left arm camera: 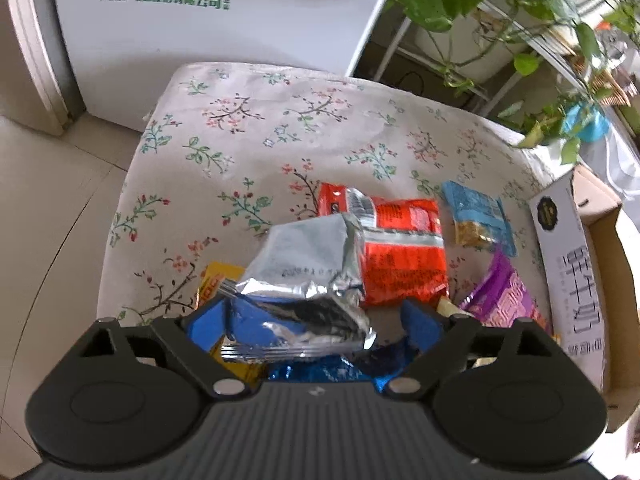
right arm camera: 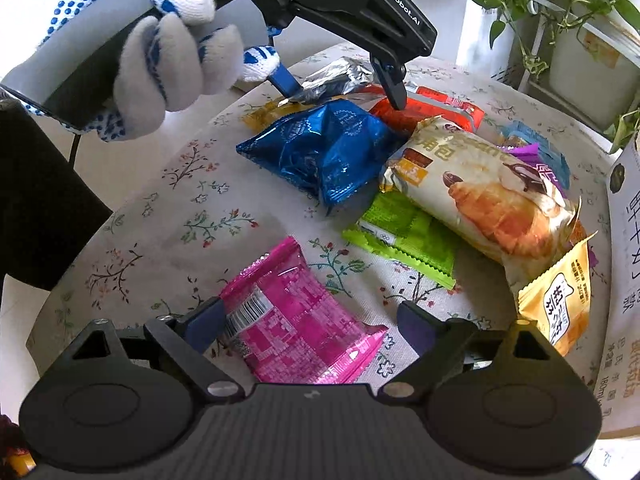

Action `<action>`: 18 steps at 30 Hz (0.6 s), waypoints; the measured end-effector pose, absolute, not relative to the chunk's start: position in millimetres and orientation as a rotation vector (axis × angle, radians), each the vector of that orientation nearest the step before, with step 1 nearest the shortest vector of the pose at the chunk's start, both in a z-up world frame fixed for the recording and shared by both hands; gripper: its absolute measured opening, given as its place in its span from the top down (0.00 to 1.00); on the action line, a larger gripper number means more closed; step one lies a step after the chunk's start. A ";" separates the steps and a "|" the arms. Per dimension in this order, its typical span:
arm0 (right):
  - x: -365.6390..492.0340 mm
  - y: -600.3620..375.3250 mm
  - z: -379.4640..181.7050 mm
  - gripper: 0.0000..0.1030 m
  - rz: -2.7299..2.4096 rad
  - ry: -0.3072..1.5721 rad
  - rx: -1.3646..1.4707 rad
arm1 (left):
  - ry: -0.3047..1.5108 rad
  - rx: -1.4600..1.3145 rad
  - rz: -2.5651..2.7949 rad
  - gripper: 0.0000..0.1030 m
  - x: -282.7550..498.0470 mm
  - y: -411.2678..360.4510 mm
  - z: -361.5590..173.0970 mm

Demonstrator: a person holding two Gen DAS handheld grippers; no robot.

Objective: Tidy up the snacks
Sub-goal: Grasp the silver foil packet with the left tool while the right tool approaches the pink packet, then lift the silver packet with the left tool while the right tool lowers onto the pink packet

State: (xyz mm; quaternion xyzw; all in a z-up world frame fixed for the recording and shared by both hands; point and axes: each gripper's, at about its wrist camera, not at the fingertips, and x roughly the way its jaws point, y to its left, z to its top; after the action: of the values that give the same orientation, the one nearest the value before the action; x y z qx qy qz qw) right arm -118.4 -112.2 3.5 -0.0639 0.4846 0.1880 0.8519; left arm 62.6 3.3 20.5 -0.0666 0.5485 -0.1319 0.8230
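The tabletop point(left arm camera: 240, 128), under a floral cloth, fills both views, with a white printed carton point(left arm camera: 568, 264) along its edge to the right of both tongs. Only the left wrist view shows the white cabinet with green print point(left arm camera: 224, 12) beyond the far edge.

Only the right wrist view shows the croissant bag point(right arm camera: 492, 196), ahead and right of the right tongs point(right arm camera: 312, 324), lying over a green packet point(right arm camera: 404, 236). The blue foil bag point(right arm camera: 328, 148) sits well ahead, touching the croissant bag; from the left wrist only a sliver of it shows under the tongs. The pink packet point(right arm camera: 296, 316) lies between the spread fingers of the right tongs, which are open and hold nothing; the left finger point(right arm camera: 208, 324) looks to touch its barcode end. A yellow packet point(right arm camera: 560, 304) lies to the right.

The left tongs point(left arm camera: 316, 320) are also spread wide. The silver foil packet point(left arm camera: 304, 276) lies between them, against the left finger and clear of the right. Past it lies the red packet point(left arm camera: 404, 256), then a small light-blue packet point(left arm camera: 480, 220) and a purple one point(left arm camera: 504, 296) to the right.

The gloved left hand point(right arm camera: 160, 68) appears only from the right wrist.
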 end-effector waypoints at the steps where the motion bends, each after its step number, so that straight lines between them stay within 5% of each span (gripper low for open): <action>1: -117.5 -110.8 3.2 0.07 0.393 1.020 -0.136 | 1.166 -0.163 -0.278 0.10 64.0 5.0 20.3; 14: -117.7 -112.8 6.1 0.22 0.390 1.014 -0.135 | 1.140 -0.198 -0.252 0.12 66.9 8.5 16.8; 18: -118.1 -114.3 7.2 0.30 0.389 1.009 -0.126 | 1.118 -0.151 -0.245 0.25 64.4 7.9 17.0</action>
State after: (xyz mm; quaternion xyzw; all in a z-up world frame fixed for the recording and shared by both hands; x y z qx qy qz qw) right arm -118.1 -114.3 7.2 -0.0602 0.4801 0.1851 0.8553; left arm 64.4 7.9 17.0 -0.0716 0.5283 -0.1159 0.8380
